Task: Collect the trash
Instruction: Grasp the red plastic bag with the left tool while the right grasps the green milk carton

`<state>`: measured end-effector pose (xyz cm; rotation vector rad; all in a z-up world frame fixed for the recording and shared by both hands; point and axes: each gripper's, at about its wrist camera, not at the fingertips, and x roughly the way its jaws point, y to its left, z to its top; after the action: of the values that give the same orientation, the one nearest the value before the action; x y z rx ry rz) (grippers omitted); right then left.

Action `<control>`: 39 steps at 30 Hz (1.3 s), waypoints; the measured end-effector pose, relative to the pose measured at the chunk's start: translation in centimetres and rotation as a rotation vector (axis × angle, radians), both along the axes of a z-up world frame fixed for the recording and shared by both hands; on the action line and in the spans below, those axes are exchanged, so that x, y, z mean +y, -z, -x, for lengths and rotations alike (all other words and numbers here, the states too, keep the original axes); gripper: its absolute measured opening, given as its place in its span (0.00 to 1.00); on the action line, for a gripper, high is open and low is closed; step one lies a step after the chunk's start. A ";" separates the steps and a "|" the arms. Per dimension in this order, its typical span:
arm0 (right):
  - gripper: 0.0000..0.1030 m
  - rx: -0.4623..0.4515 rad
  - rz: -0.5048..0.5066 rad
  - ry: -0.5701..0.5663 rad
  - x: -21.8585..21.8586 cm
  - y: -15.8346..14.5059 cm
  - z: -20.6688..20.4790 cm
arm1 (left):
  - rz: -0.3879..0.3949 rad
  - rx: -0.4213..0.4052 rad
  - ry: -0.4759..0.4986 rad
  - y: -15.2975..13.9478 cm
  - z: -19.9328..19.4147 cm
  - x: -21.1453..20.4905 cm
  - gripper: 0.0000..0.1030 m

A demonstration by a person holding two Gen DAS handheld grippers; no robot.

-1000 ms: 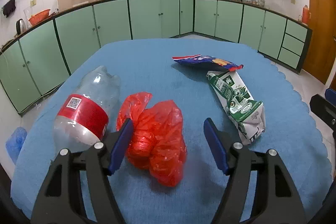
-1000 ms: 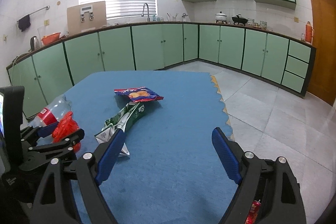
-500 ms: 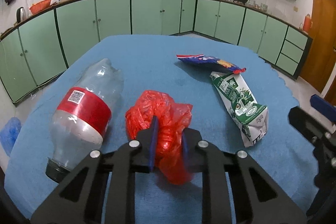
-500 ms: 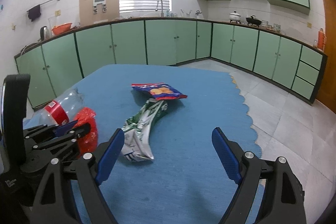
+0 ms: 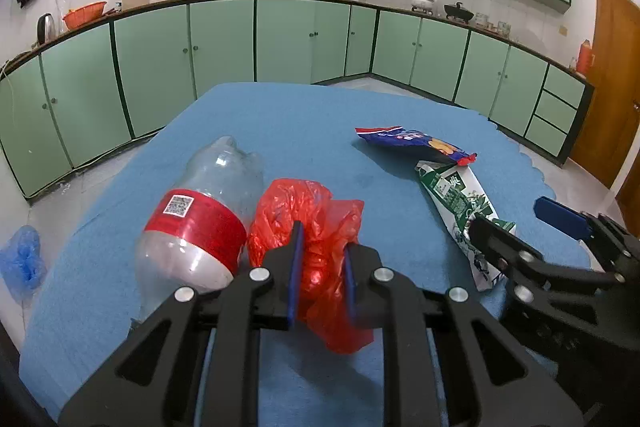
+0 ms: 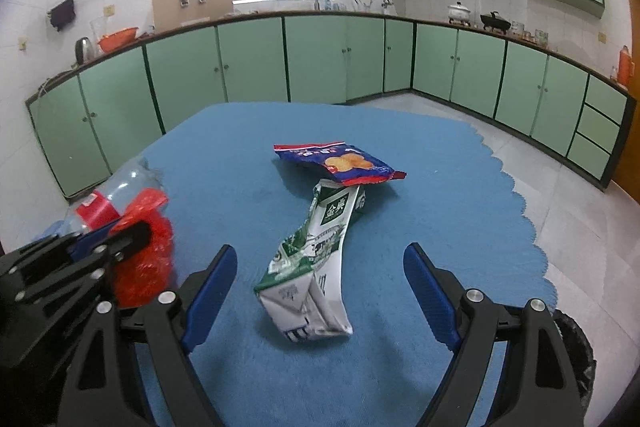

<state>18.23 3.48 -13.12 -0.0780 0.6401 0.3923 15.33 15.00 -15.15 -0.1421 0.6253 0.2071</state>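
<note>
My left gripper (image 5: pixel 320 251) is shut on a crumpled red plastic bag (image 5: pixel 308 215) and holds it just above the blue tablecloth (image 5: pixel 304 123). A clear plastic bottle (image 5: pixel 200 219) with a red label lies to its left. My right gripper (image 6: pixel 320 267) is open, its fingers on either side of a flattened green and white carton (image 6: pixel 316 263). A blue snack packet (image 6: pixel 336 163) lies beyond the carton. The red bag (image 6: pixel 146 259) and the left gripper also show at the left in the right wrist view.
Green kitchen cabinets (image 5: pixel 280 39) run along the far walls. A blue plastic bag (image 5: pixel 22 259) lies on the floor at the left. A dark round rim (image 6: pixel 576 355) shows at the lower right beside the table. The cloth's scalloped edge (image 6: pixel 532 223) runs along the right.
My left gripper closed on the red bag and lifted it slightly. My right gripper moved forward and left until its open fingers stand around the carton.
</note>
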 end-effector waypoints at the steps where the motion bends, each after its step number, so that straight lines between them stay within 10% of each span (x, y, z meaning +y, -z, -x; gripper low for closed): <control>1: 0.81 0.009 0.002 0.007 0.2 0.1 -0.3 | 0.002 -0.001 -0.002 0.0 0.0 0.1 0.15; 8: 0.79 0.096 0.042 0.019 1.3 1.3 -1.9 | 0.013 0.002 -0.002 0.3 -0.3 0.6 0.15; 15: 0.44 0.190 0.023 -0.008 1.2 2.2 -2.9 | 0.018 0.016 0.007 0.8 -0.5 0.4 0.15; 39: 0.43 0.183 -0.008 -0.011 -4.2 0.0 1.1 | -0.002 -0.001 0.083 -0.4 -1.0 -2.8 0.15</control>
<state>17.16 -0.67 -13.07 -0.0385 0.8192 0.4153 16.30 12.17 -14.76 -0.1140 0.6283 0.1275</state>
